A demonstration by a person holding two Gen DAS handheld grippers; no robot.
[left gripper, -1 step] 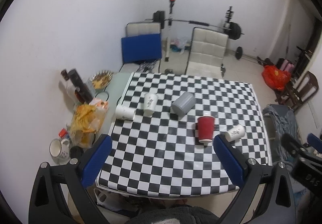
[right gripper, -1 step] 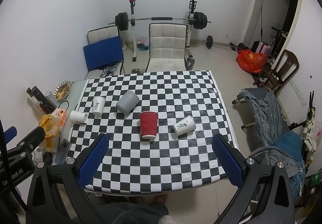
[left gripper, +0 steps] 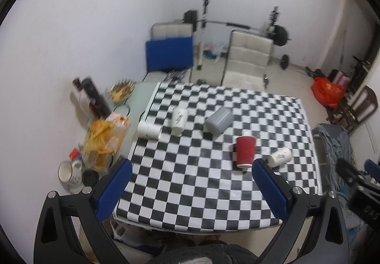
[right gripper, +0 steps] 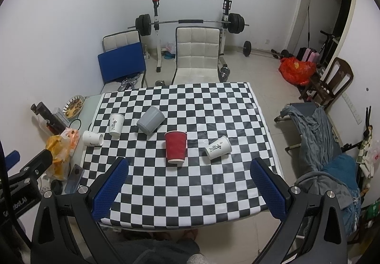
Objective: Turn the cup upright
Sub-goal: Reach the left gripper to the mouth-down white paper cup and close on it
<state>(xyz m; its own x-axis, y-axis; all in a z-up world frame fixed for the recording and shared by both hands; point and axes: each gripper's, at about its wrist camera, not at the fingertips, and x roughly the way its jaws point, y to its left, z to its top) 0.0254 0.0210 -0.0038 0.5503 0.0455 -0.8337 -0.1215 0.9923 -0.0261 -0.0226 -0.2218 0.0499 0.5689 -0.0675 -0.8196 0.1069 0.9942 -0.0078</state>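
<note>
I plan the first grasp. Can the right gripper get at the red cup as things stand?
Probably yes: the right gripper is open, and only bare checkered cloth lies before the red cup.

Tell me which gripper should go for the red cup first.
Right, probably. In the right wrist view the red cup lies between the open fingers of the right gripper. In the left wrist view it sits beside the right-hand finger of the left gripper, off-centre. Both are open and still short of it.

Five cups lie on the checkered table (right gripper: 213, 192): three white paper cups (right gripper: 218, 147), one red paper cup (right gripper: 175, 146) and one grey plastic cup (right gripper: 150, 120).
</note>
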